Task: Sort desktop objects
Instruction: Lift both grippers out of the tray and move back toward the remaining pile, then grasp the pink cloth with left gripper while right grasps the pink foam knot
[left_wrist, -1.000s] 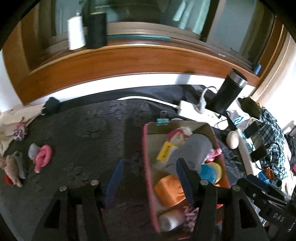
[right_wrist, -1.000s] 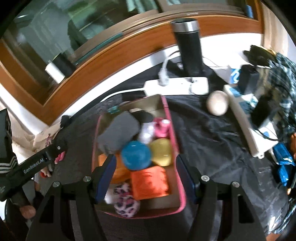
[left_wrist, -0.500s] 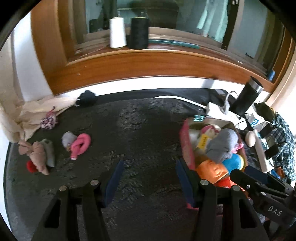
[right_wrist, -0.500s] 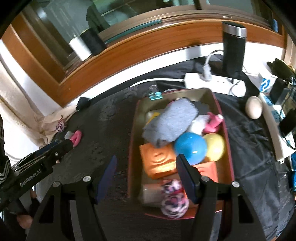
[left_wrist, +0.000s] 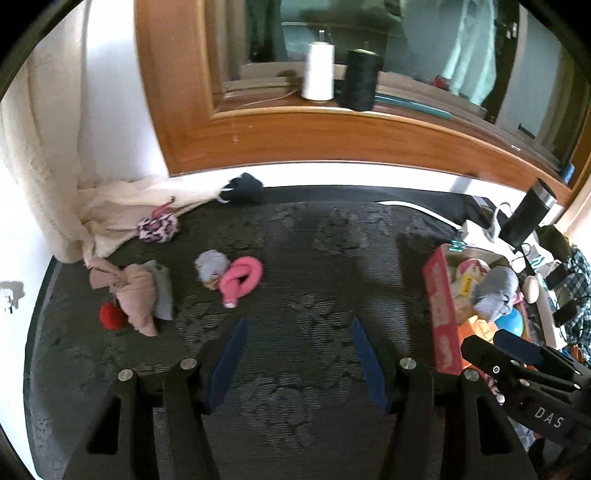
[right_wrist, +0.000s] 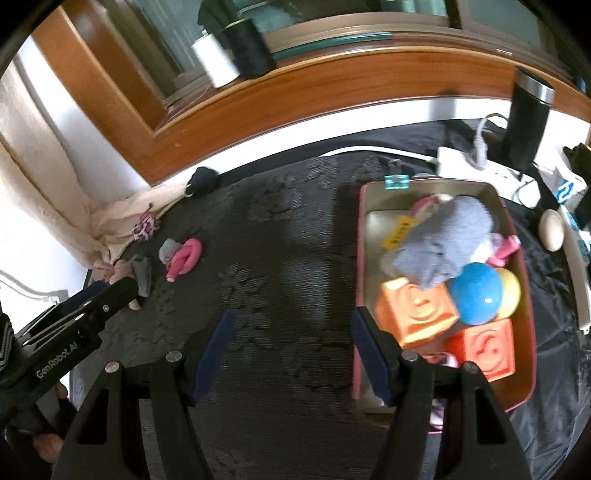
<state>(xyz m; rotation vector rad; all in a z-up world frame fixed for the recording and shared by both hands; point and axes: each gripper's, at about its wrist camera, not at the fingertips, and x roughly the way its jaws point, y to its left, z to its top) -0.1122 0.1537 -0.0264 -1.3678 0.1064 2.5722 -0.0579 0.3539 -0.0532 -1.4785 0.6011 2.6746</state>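
Note:
A pink-rimmed tray (right_wrist: 529, 317) at the right holds a grey sock (right_wrist: 447, 242), a blue ball (right_wrist: 476, 293), a yellow ball (right_wrist: 511, 291), orange blocks (right_wrist: 417, 314) and other small items. On the dark mat lie a pink rolled sock (left_wrist: 242, 278), a grey sock ball (left_wrist: 211, 265), a beige cloth bundle (left_wrist: 136, 295), a red ball (left_wrist: 110, 315) and a leopard-print scrunchie (left_wrist: 158, 228). My left gripper (left_wrist: 299, 332) is open and empty over the mat, right of the pink sock. My right gripper (right_wrist: 291, 330) is open and empty, its right finger at the tray's left rim.
A wooden window sill carries a white spool (left_wrist: 317, 72) and a black spool (left_wrist: 360, 79). A black tumbler (right_wrist: 526, 118), a power strip (right_wrist: 469, 162), an egg-shaped object (right_wrist: 551, 230) and cables crowd the right. A cream cloth (left_wrist: 122, 206) lies at the back left.
Both grippers have swung left, away from the tray and towards the loose items on the mat. Both stayed open and empty.

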